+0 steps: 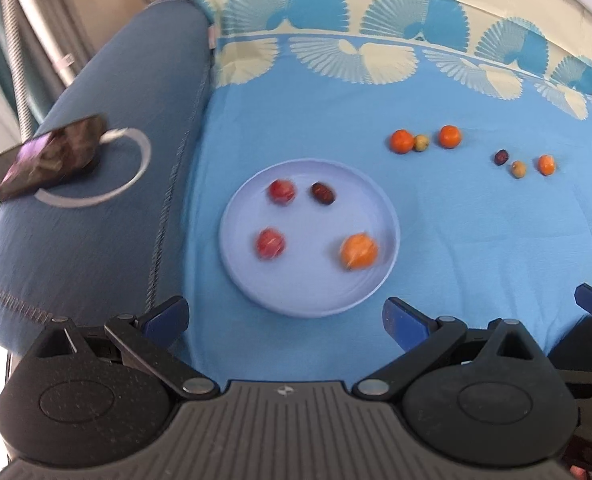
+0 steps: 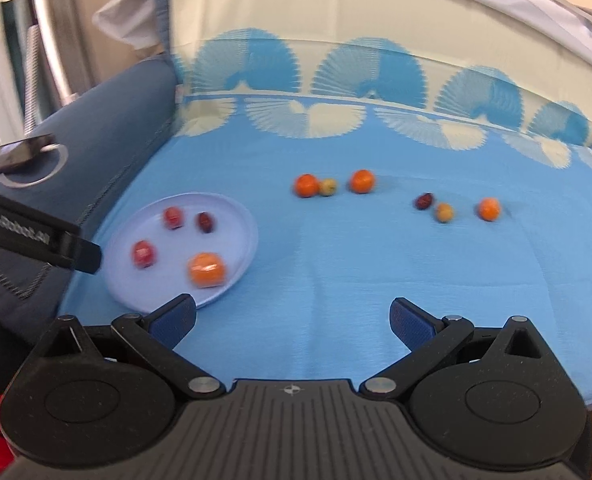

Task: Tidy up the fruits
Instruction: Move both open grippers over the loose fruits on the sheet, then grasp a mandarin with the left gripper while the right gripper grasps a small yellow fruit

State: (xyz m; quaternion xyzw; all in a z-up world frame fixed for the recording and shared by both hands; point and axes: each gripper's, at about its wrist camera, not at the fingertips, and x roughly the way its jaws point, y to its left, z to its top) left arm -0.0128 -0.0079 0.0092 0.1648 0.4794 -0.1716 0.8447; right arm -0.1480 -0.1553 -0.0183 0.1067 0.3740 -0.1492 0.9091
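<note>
A pale blue plate (image 1: 316, 284) (image 2: 233, 220) lies on the blue cloth and holds two red fruits (image 1: 281, 191) (image 1: 270, 243), a dark date (image 1: 323, 193) and an orange (image 1: 358, 251). Loose on the cloth to its right are two oranges (image 2: 306, 185) (image 2: 362, 181) with a small yellowish fruit (image 2: 328, 187) between them. Farther right lie a dark date (image 2: 424, 201), a yellowish fruit (image 2: 444, 212) and a small orange (image 2: 489, 209). My left gripper (image 1: 285, 316) hovers open at the plate's near rim. My right gripper (image 2: 291, 320) is open over bare cloth, right of the plate.
A dark phone (image 1: 43, 158) (image 2: 11, 156) rests on the blue-grey padded arm (image 1: 107, 220) left of the cloth. The patterned cloth (image 1: 476, 240) rises up a backrest behind the fruit. The left gripper's body (image 2: 55, 244) reaches in beside the plate in the right wrist view.
</note>
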